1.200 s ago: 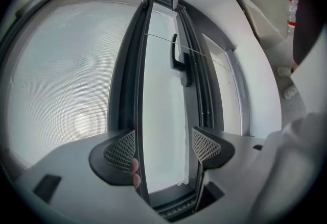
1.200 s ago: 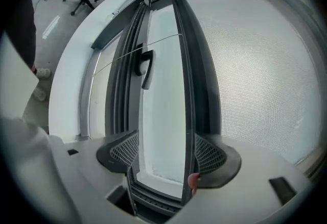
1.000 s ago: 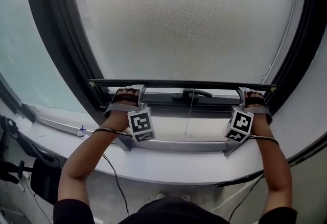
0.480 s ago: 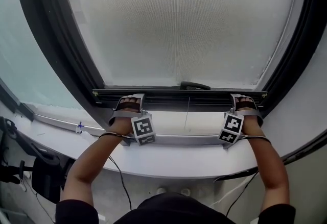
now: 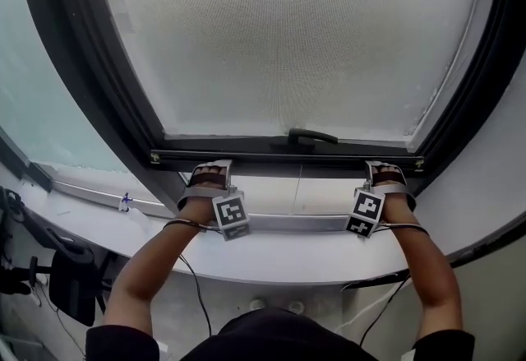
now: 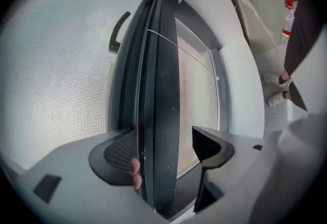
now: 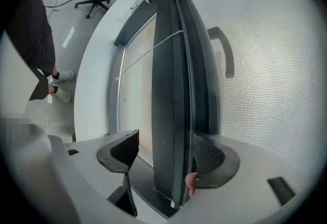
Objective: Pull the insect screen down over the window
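The insect screen (image 5: 288,30) covers the window down to its dark bottom bar (image 5: 288,158), which lies close above the lower frame. My left gripper (image 5: 212,173) sits at the bar's left end and my right gripper (image 5: 385,173) at its right end. In the left gripper view the bar (image 6: 158,116) runs between the jaws of the left gripper (image 6: 166,149): one jaw rests against it and the other stands off with a gap. In the right gripper view the bar (image 7: 173,116) passes through the right gripper (image 7: 166,154) the same way. Both are open.
A window handle (image 5: 312,136) shows behind the mesh, and a thin pull cord (image 5: 297,187) hangs from the bar. The curved white sill (image 5: 271,256) lies below, with cables (image 5: 193,285) trailing down. An office chair (image 5: 70,281) stands at the lower left.
Both grippers and the screen's bottom bar have come down together, closing most of the gap above the lower frame. The window handle now sits behind the mesh.
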{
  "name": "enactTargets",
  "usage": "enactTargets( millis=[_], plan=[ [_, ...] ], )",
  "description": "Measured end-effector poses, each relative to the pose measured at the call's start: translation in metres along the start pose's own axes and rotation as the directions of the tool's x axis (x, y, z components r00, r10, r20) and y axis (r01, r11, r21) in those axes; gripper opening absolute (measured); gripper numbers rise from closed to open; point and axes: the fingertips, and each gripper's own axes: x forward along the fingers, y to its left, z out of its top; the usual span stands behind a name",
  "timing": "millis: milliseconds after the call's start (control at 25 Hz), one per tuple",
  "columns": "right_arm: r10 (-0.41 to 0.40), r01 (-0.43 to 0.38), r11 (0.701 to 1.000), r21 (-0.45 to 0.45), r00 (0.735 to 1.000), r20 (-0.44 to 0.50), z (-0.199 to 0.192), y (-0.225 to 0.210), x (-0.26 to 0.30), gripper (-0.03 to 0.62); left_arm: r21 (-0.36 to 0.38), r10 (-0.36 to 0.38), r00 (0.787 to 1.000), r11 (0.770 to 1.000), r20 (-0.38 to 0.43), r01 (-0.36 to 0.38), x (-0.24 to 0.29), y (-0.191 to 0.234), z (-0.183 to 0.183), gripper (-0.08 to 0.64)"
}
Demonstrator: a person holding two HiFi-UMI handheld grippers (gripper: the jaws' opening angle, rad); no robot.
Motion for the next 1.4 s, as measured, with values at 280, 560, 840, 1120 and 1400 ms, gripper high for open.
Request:
enactTargets(
  millis=[280,560,840,1120,1400],
  plan=[
    [-0.020,0.020,0.999,0.037,1.000,0.015,0.006,0.001,0.007,0.326,0.027,-0.019,0.999,0.999,-0.027,0.020,0.008,-0.004,-0.002,0.345],
    [-0.074,0.071,0.995,0.075,0.997,0.038,0.008,-0.003,0.015,0.326,0.012,-0.018,1.000,1.000,-0.013,0.019,0.009,-0.004,-0.001,0.345],
    [-0.089,0.083,0.994,0.073,0.993,0.078,0.008,-0.008,0.016,0.322,0.009,-0.054,0.997,0.998,-0.050,0.055,0.009,-0.002,-0.009,0.345],
    [-0.063,0.055,0.995,0.080,0.993,0.095,0.007,-0.016,0.008,0.256,-0.076,-0.021,1.000,0.997,0.011,0.022,0.010,0.014,0.000,0.252],
    [-0.092,0.078,0.990,0.116,0.989,0.118,0.010,-0.017,0.005,0.256,-0.119,0.000,0.999,0.993,0.042,0.005,0.003,0.018,0.005,0.252]
  ],
)
